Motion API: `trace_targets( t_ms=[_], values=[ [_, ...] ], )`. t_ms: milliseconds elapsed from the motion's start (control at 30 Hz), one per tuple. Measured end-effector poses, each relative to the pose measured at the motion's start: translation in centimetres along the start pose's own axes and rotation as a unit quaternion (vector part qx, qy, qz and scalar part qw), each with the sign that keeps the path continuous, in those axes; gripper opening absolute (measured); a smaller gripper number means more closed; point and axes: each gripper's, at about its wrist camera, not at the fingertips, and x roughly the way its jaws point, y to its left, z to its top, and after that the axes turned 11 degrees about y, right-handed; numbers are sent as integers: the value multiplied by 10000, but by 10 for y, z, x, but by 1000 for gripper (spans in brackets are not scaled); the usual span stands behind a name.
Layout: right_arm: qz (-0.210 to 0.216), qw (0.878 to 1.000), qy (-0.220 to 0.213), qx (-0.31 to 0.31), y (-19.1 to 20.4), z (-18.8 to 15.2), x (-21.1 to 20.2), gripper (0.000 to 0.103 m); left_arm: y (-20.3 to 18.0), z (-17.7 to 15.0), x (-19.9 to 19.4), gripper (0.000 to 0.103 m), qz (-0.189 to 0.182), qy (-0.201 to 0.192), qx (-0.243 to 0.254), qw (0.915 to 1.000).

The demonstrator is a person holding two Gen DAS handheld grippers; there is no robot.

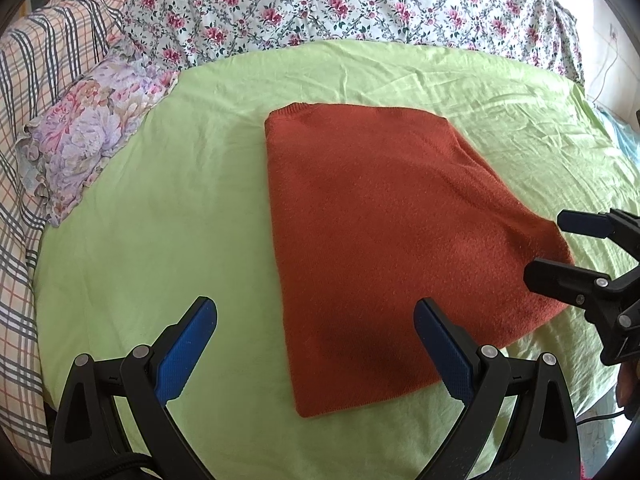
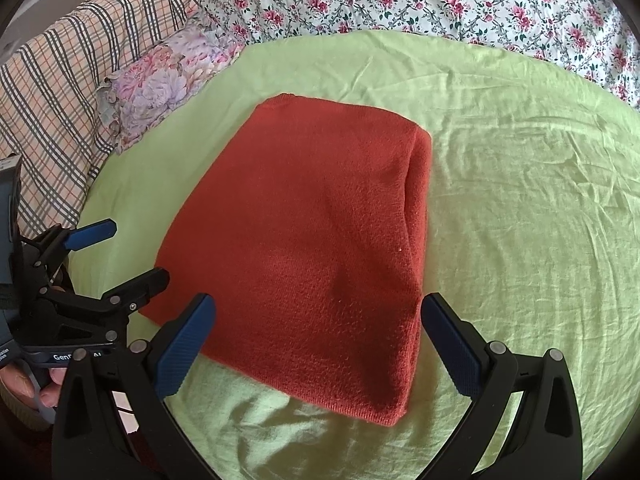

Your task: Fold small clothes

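A rust-orange knit garment (image 1: 384,240) lies folded into a flat rectangle on the light green sheet (image 1: 180,208); it also shows in the right wrist view (image 2: 320,248). My left gripper (image 1: 316,312) is open and empty, hovering above the garment's near left edge. My right gripper (image 2: 318,308) is open and empty above the garment's near right part. In the left wrist view the right gripper (image 1: 548,246) shows at the garment's right corner. In the right wrist view the left gripper (image 2: 132,252) shows at the garment's left edge. Neither touches the cloth.
A purple flowered pillow (image 1: 88,128) lies at the left of the sheet. A plaid blanket (image 1: 24,80) is bunched at far left, a rose-print quilt (image 1: 340,4) along the back. The sheet (image 2: 520,200) is wrinkled on the right.
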Motion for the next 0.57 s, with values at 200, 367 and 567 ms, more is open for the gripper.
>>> trace_targets(
  t_ms=[200, 367, 567],
  values=[
    [-1, 10000, -11, 37, -3, 2, 0, 102, 0, 11, 4, 99, 2, -10, -15, 10000],
    [-18, 10000, -45, 79, -12, 8, -1, 102, 3, 21, 9, 99, 32, -11, -110, 9999],
    [11, 9999, -9, 148, -21, 12, 6, 102, 2, 24, 15, 99, 45, 64, -174, 9998]
  ],
)
